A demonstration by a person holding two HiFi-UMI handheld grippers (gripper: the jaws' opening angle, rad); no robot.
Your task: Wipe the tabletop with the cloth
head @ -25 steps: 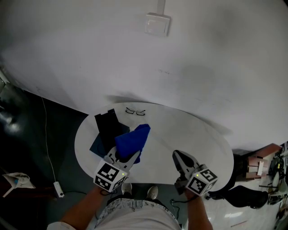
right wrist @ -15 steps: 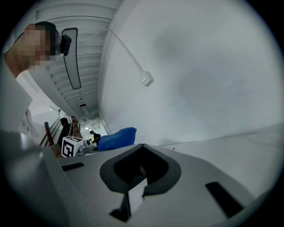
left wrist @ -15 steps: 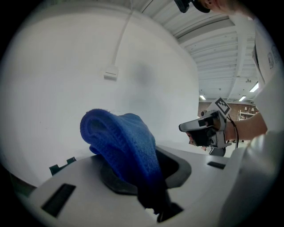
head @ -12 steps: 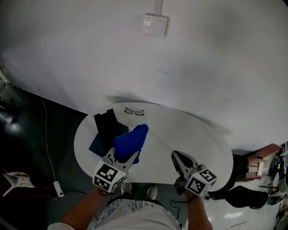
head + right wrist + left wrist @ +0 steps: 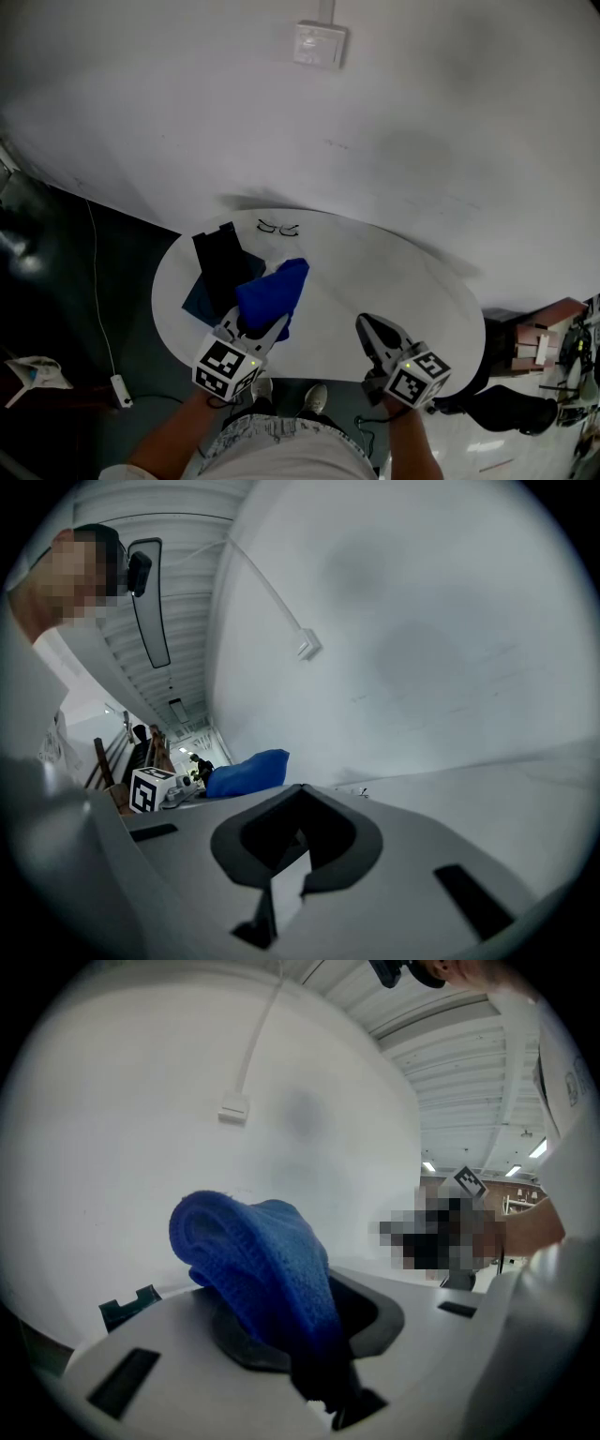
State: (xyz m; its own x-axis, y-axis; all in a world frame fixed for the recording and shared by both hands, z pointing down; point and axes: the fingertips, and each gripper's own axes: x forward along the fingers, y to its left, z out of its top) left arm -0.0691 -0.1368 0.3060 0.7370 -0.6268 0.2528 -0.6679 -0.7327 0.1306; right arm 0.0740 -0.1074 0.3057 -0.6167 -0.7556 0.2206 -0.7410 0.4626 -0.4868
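While I'm scanning the head view: left gripper (image 5: 255, 326) is clamping the blue cloth (image 5: 274, 292) by its near end, jaws pinched on fabric. The cloth is running away from me toward the wall (image 5: 450, 141), long axis leaning slightly right, bunched rather than flat. It's sitting over the left-centre of the white oval table (image 5: 403, 281); I can't tell whether its far end is touching the top. Right gripper (image 5: 373, 330) is hovering over the near edge, well apart from the cloth, so left is the working hand. Bare tabletop is lying mostly right of and ahead of the cloth. I'm judging the wipe needs the wad pressed down, then swept that way. A black flat item (image 5: 217, 262) is lying over a dark blue one (image 5: 199, 300) just left of the cloth, and eyeglasses (image 5: 279, 228) are sitting at the far edge. I'm treating both as keep-outs.

Left gripper view: jaws are gripping a thick fold of cloth (image 5: 267, 1265), held apart only by the fabric. The wad is sticking up and forward past the tips. White wall beyond, wall box (image 5: 234, 1110) on it.

Right gripper view: jaws are sitting together, nothing between them. Cloth (image 5: 246, 769) is showing off to the left, marker cube (image 5: 150, 789) of the left gripper beside it. Table (image 5: 506, 799) is lying bare ahead.
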